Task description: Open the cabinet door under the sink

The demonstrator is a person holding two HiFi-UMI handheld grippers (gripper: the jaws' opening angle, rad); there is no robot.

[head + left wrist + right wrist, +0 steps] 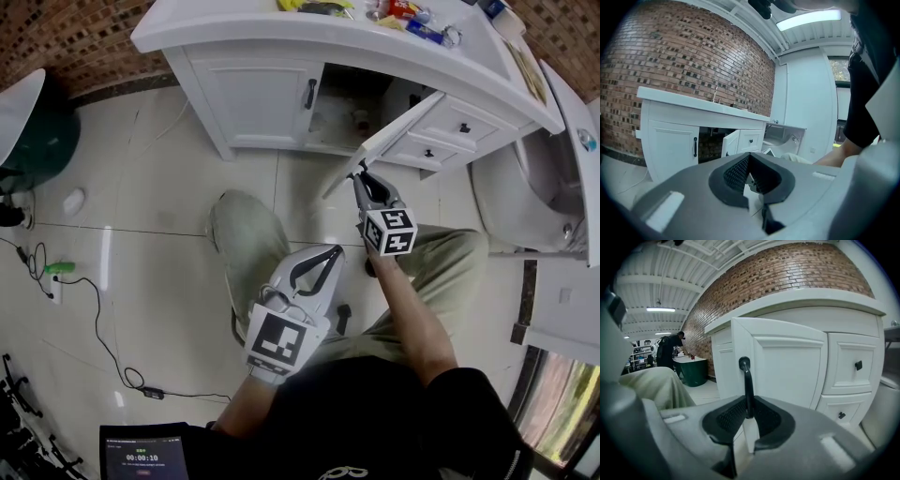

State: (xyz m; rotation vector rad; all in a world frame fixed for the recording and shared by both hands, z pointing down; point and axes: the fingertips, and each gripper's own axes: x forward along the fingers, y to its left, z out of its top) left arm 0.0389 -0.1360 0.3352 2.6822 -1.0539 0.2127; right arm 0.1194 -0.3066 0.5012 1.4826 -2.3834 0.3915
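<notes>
Colourful small items (412,11), perhaps tubes, on the far white countertop (234,23) are cut by the top edge and too small to name. The black bar handle (746,380) of the open white cabinet door (787,366) hides its lower end between the right gripper's (748,405) dark pads (726,420).

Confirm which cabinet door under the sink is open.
The door beside the drawers: swung out, its black handle clamped in the right gripper. The other door sits flush shut.

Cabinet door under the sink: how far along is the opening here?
Done: the white panelled right cabinet door stands swung well out, the dark inside showing. In hand: the right gripper is shut on its black bar handle. To do: perhaps a little more swing, then release. The left gripper rests shut and empty; the neighbouring white door is closed.
</notes>
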